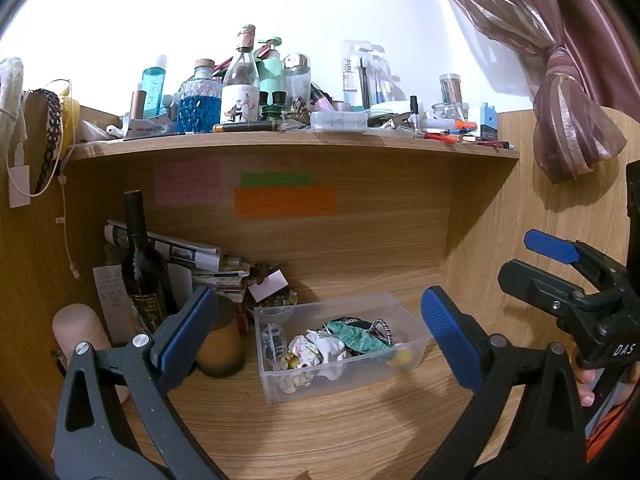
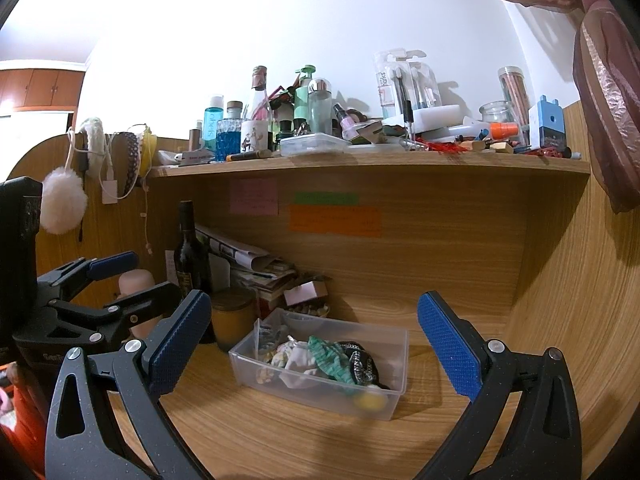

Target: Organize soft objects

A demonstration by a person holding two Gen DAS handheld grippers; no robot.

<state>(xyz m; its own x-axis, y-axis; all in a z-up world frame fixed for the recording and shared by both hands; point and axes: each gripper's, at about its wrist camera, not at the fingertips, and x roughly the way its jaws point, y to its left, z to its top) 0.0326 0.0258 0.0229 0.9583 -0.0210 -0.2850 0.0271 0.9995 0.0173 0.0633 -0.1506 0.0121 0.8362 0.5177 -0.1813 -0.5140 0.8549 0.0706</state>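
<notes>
The left tongs stand wide apart, gripping nothing and touching nothing, their blue pads hovering above the wooden bench. The right tongs are spread just as wide and equally empty. Each pair shows in the other's view: the right tongs to the right of the left pair, parted, with the letters "DAS" on the black body (fingers of a hand show just below).

Little other writing is legible: a blue bottle on the shelf above reads "Sipes", it seems, and the pink, green and orange notes are too blurred to read.

Straight ahead between both pairs of pads sits a clear plastic box on the bench. In it lie the soft objects: white cloth, a green patterned piece, a black-and-white patterned piece and something yellow. Left of the box stand an amber jar and a dark wine bottle.
</notes>
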